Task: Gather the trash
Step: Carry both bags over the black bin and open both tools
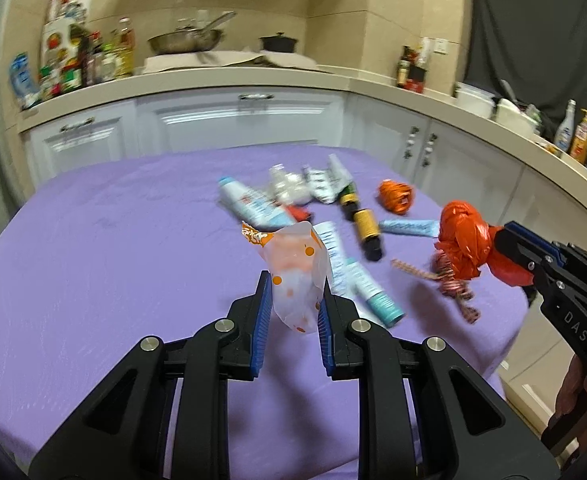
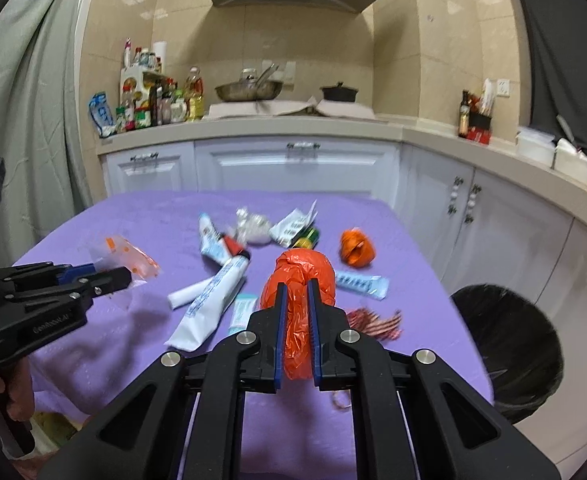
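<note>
Beside purple table [image 2: 93, 360], bin [image 2: 509, 344] shows right-view only.

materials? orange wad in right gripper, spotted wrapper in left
Orange wad: looks like thin glossy plastic film, crumpled and creased like a bag. Spotted wrapper: probably translucent plastic film, semi-matte, with printed orange dots; the cloth shows faintly through it.

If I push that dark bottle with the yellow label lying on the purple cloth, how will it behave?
The dark bottle lies on its side on the purple cloth, so it would probably roll if pushed across its length. It looks rigid, likely heavier than the wrappers beside it. If it is glass it could break falling off; the material is unclear.
</note>
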Demonstrator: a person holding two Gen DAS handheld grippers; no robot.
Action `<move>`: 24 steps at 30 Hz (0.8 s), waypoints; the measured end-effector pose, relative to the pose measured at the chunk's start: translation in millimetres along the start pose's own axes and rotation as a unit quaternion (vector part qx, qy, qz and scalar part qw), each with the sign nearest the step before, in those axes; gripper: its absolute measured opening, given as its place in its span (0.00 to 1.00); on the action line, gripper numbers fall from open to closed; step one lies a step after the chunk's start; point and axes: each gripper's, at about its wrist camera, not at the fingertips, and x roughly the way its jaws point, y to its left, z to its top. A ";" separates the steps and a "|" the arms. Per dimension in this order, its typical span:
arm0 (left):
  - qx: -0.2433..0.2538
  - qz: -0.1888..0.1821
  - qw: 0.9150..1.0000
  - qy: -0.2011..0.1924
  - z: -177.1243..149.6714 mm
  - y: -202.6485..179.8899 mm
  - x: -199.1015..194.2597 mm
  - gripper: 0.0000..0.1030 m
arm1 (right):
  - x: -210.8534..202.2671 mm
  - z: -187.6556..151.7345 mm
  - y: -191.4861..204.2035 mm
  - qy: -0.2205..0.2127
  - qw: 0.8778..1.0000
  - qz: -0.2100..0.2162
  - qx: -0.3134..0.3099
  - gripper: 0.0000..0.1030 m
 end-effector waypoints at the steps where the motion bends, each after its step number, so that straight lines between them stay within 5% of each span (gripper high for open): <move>1: 0.005 -0.009 1.000 -0.001 3.7 -5.8 2.1 0.20 | -3.3 2.0 -5.6 -0.005 1.000 -0.007 0.003 0.10; 14: 0.080 -0.108 0.990 -0.039 64.8 -120.5 38.1 0.20 | -24.1 11.4 -117.5 -0.040 0.985 -0.156 0.058 0.10; 24: 0.140 -0.151 0.978 -0.035 86.2 -234.0 91.8 0.20 | -14.2 -5.6 -195.6 -0.030 0.969 -0.222 0.103 0.10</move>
